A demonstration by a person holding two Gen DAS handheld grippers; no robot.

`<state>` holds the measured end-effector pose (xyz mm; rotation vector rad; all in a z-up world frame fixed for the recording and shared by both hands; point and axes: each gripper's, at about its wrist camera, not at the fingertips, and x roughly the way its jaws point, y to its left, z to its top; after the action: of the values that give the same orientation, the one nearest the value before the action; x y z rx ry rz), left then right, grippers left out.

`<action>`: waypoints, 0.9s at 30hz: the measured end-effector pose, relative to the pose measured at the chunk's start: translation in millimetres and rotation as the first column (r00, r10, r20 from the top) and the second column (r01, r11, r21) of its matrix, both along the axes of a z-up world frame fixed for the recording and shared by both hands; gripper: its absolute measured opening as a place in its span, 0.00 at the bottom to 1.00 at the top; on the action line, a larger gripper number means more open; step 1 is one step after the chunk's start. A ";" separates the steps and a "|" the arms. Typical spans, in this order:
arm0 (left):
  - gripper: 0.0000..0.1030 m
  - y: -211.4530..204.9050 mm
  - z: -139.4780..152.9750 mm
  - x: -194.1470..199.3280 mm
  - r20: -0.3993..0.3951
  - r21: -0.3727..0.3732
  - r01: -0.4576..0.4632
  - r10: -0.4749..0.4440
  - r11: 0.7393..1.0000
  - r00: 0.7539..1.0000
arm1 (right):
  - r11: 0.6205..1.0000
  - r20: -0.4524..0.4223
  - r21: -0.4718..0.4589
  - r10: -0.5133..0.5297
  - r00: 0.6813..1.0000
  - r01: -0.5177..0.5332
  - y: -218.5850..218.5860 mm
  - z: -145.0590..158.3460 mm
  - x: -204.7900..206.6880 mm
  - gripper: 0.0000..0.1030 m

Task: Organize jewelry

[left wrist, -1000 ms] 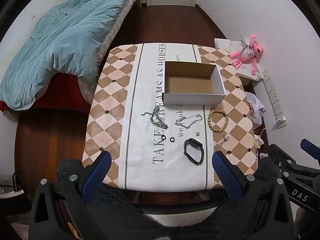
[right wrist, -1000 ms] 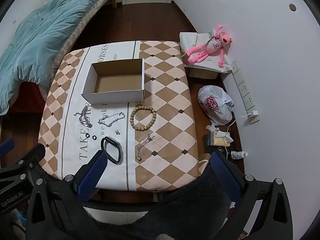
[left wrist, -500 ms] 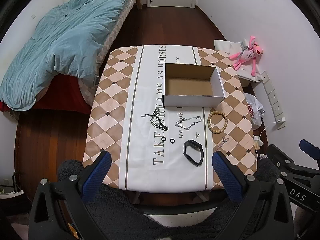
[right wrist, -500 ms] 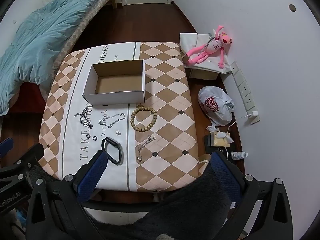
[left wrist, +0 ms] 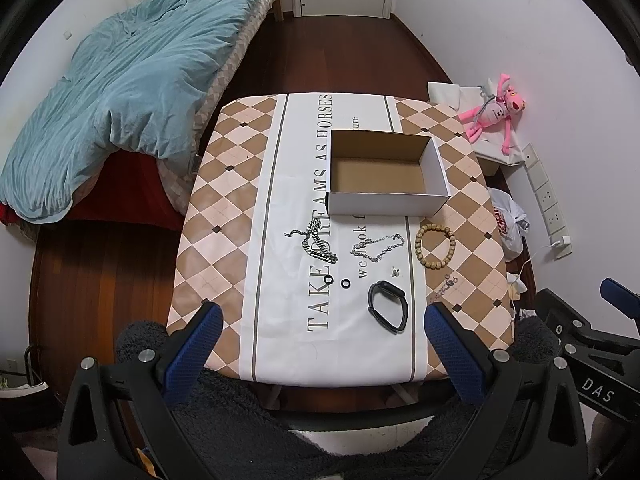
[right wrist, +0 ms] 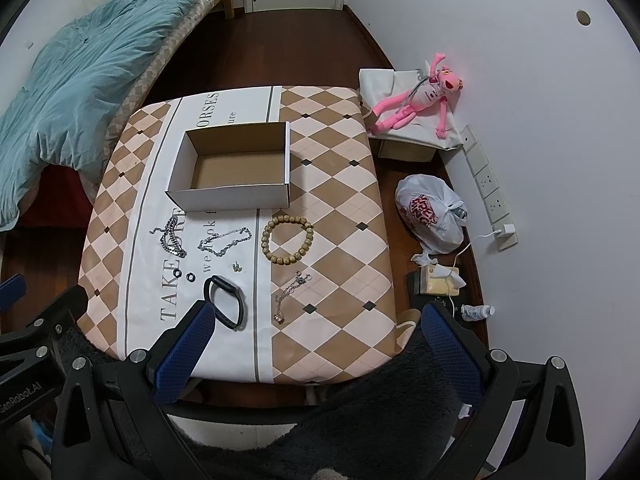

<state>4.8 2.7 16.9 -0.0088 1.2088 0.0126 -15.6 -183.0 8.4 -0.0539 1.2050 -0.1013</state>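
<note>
An empty white cardboard box [left wrist: 386, 204] [right wrist: 236, 200] stands on the checkered table [left wrist: 224, 200] [right wrist: 340, 208]. In front of it lie a heavy silver chain [left wrist: 318, 242] [right wrist: 173, 238], a thin silver chain [left wrist: 378, 246] [right wrist: 226, 241], a wooden bead bracelet [left wrist: 435, 240] [right wrist: 287, 240], two small black rings [left wrist: 336, 281] [right wrist: 185, 275], a small earring [left wrist: 396, 271] [right wrist: 237, 267], a black band [left wrist: 388, 306] [right wrist: 225, 300] and a thin bracelet [left wrist: 445, 286] [right wrist: 290, 294]. My left gripper [left wrist: 320, 344] and right gripper [right wrist: 314, 344] are open, empty, high above the table's near edge.
A bed with a blue duvet [left wrist: 120, 92] stands left of the table. A pink plush toy [right wrist: 420, 96], a white plastic bag [right wrist: 434, 214] and a power strip [right wrist: 490, 196] lie along the right wall. Grey fleece sleeves [left wrist: 280, 420] fill the bottom.
Both grippers have drawn slightly back and up, so the table looks a little smaller and farther. The jewelry and box have not moved.
</note>
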 end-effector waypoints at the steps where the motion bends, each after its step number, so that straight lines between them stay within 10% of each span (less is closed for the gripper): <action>1: 1.00 -0.2 0.2 0.1 0.000 0.000 0.001 -0.001 1.000 1.000 | 1.000 0.001 -0.001 -0.001 1.000 0.001 -0.4 -0.8 -0.7 1.00; 27: 1.00 -3.2 3.9 2.5 0.005 -0.007 0.001 -0.001 1.000 1.000 | 1.000 0.011 -0.008 0.000 1.000 0.000 1.2 9.0 0.4 1.00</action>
<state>7.3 -0.5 20.8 -0.0141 1.2039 0.0071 -15.2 -181.9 17.3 -0.0601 1.1936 -0.1066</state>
